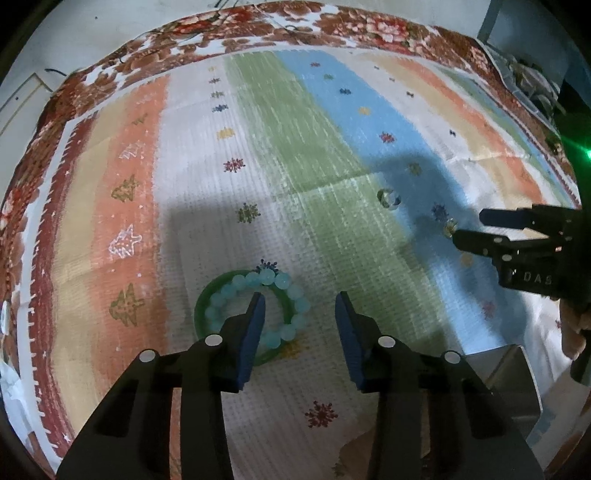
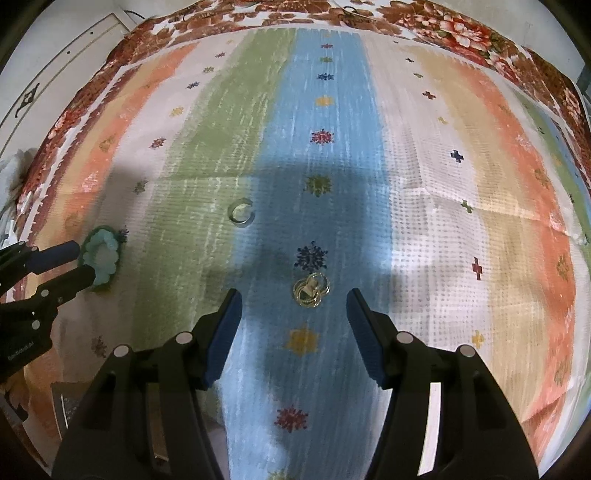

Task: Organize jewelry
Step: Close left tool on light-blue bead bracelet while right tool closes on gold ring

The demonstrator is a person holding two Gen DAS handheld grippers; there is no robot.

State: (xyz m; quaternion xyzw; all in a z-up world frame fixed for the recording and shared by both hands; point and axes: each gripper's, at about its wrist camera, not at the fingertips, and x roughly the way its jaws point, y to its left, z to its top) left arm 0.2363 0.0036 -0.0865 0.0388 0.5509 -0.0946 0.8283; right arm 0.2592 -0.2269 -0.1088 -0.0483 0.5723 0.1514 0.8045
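A pale blue bead bracelet (image 1: 291, 291) lies on a green bangle (image 1: 201, 302) on the striped cloth. My left gripper (image 1: 300, 301) is open just above them, its left finger over the rings' middle. A silver ring (image 1: 388, 198) and a cluster of gold rings (image 1: 450, 226) lie further right. In the right wrist view, my right gripper (image 2: 293, 297) is open and empty, with the gold rings (image 2: 311, 290) just ahead between its fingertips. The silver ring (image 2: 242, 212) lies beyond, and the bracelet and bangle (image 2: 101, 254) sit far left by the left gripper (image 2: 75, 262).
A striped cloth (image 2: 424, 147) with small flower marks covers the surface, over a floral brown blanket (image 1: 332, 22). A grey box (image 1: 513, 373) stands at the near right in the left wrist view. The right gripper (image 1: 469, 227) shows at the right edge there.
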